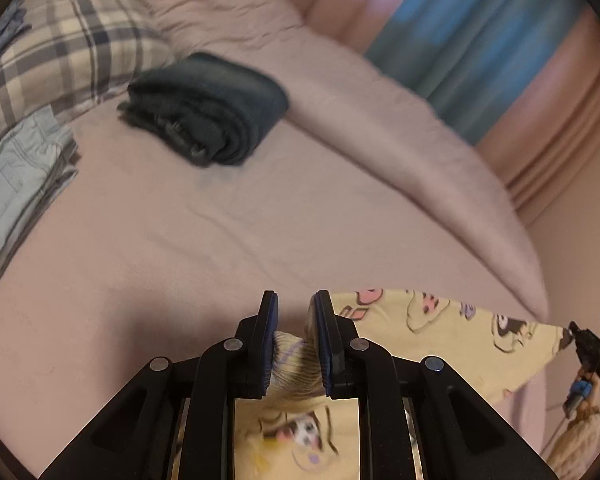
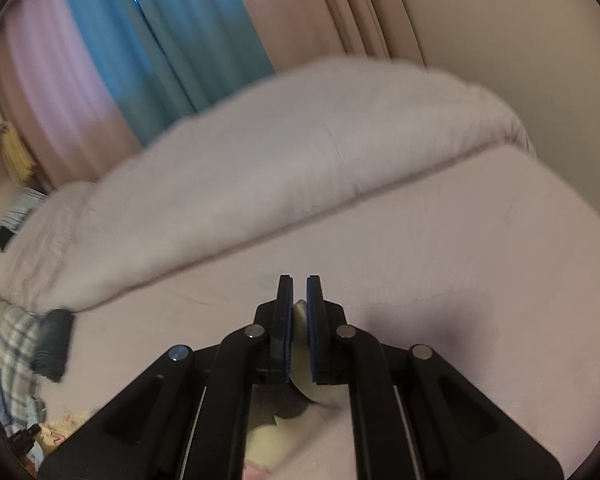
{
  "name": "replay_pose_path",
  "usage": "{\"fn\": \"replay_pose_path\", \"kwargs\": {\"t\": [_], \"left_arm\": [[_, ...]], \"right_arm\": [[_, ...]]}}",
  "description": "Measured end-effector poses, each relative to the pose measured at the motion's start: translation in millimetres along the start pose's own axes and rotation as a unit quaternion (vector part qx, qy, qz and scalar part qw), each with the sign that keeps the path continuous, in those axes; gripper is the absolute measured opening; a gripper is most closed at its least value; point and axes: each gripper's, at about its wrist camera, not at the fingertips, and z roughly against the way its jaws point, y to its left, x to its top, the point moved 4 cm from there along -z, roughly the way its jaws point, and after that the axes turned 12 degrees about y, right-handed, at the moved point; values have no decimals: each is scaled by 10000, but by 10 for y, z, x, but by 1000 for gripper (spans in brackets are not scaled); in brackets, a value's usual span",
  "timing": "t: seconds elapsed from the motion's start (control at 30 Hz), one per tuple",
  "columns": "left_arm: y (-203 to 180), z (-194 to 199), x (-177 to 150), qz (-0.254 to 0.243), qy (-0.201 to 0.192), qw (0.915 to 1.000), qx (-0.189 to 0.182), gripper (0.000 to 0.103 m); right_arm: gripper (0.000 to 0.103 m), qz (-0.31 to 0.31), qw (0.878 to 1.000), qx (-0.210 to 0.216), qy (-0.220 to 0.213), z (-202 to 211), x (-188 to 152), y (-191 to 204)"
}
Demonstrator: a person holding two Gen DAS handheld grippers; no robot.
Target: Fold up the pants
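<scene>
Yellow pants (image 1: 440, 332) printed with cartoon figures hang lifted over the pink bed sheet (image 1: 180, 260). My left gripper (image 1: 293, 300) is shut on a gathered, ribbed edge of them, which bunches between the blue pads. The cloth stretches right from there toward my right gripper (image 1: 588, 344), seen small at the picture's edge. In the right wrist view my right gripper (image 2: 299, 284) is shut on a thin fold of the pale yellow pants (image 2: 300, 312); more of the cloth hangs blurred below the jaws.
A folded dark garment (image 1: 208, 108) lies on the bed beyond my left gripper. A plaid cloth (image 1: 60, 60) and a light blue stack of clothes (image 1: 16, 176) lie at the left. A rolled-back duvet (image 2: 300, 140) runs along the far side, before blue curtains (image 2: 160, 40).
</scene>
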Motion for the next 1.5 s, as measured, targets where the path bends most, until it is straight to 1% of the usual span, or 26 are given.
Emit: {"fn": "replay_pose_path", "kwargs": {"t": [0.07, 0.1, 0.13, 0.17, 0.23, 0.3, 0.33, 0.37, 0.43, 0.47, 0.53, 0.63, 0.7, 0.8, 0.9, 0.97, 1.03, 1.07, 1.13, 1.17, 1.23, 1.27, 1.3, 1.37, 1.43, 1.5], "left_arm": [[64, 137, -131, -26, -94, 9999, 58, 17], [136, 192, -267, 6, -113, 9999, 75, 17], [161, 177, -315, 19, -74, 9999, 111, 17], [228, 156, -444, 19, 12, 9998, 199, 17], [371, 71, -655, 85, 173, 9992, 363, 17], [500, -28, -834, 294, 371, 9985, 288, 17], [562, -76, -895, 475, 472, 9975, 215, 17], [606, -120, -930, 606, 578, 9963, 202, 17], [576, -76, -925, 630, 535, 9964, 196, 17], [525, -13, -890, 569, 452, 9972, 164, 17], [434, 146, -834, 447, 266, 9986, 17, 17], [375, 433, -799, 333, 11, 9993, -196, 17], [439, 492, -854, 354, 21, 9992, -155, 17], [676, 437, -1091, 562, 309, 9979, -36, 17], [954, 241, -1376, 846, 757, 9933, 214, 17], [1100, 118, -1510, 1095, 1022, 9881, 338, 17], [1124, 95, -1534, 1152, 1050, 9870, 390, 17], [1113, 97, -1510, 1155, 1046, 9869, 417, 17], [1051, 129, -1447, 1097, 1014, 9877, 464, 17], [1013, 156, -1413, 1047, 977, 9886, 466, 17], [993, 184, -1412, 985, 929, 9897, 469, 17], [992, 181, -1411, 968, 950, 9895, 490, 17], [997, 156, -1426, 943, 1012, 9889, 534, 17], [1028, 81, -1485, 915, 1144, 9868, 687, 18], [1043, 41, -1517, 881, 1223, 9852, 813, 17], [1026, 87, -1482, 826, 1214, 9853, 869, 17]], "right_arm": [[7, 28, 9997, 215, -127, 303, -177, -38], [7, 37, 9996, 204, -170, 429, -311, -104], [7, 17, 9997, 185, -188, 475, -410, -180], [7, -49, 9996, 196, -195, 554, -609, -275], [7, -246, 9996, 134, -38, 542, -986, -528], [7, -483, 9985, -84, 234, 401, -1352, -836], [7, -677, 9970, -97, 372, 338, -1556, -988], [7, -916, 9946, -47, 488, 270, -1690, -1124], [7, -1403, 9880, 93, 636, 193, -1930, -1322], [7, -1551, 9858, 112, 630, 191, -1980, -1373], [7, -1570, 9860, 126, 540, 289, -1961, -1317], [7, -1280, 9914, 217, 181, 679, -1858, -1121], [7, -1095, 9939, 146, 50, 886, -1866, -1074], [7, -1048, 9943, -69, 186, 1004, -2101, -1178], [7, -1397, 9890, -109, 483, 930, -2516, -1468], [7, -1556, 9847, -223, 753, 828, -2831, -1616], [7, -1685, 9812, -311, 892, 737, -3032, -1731], [7, -1728, 9817, -234, 766, 752, -3055, -1746], [7, -1838, 9804, -191, 691, 796, -3029, -1759], [7, -1817, 9810, -244, 632, 825, -2991, -1752], [6, -1654, 9828, -632, 517, 921, -2920, -1751], [6, -1621, 9831, -694, 488, 967, -2910, -1735], [6, -1654, 9831, -630, 474, 997, -2905, -1743], [6, -1709, 9815, -651, 562, 1014, -2945, -1750], [10, -1709, 9786, -877, 736, 1025, -3020, -1721], [11, -1868, 9758, -809, 799, 1063, -3051, -1701]]}}
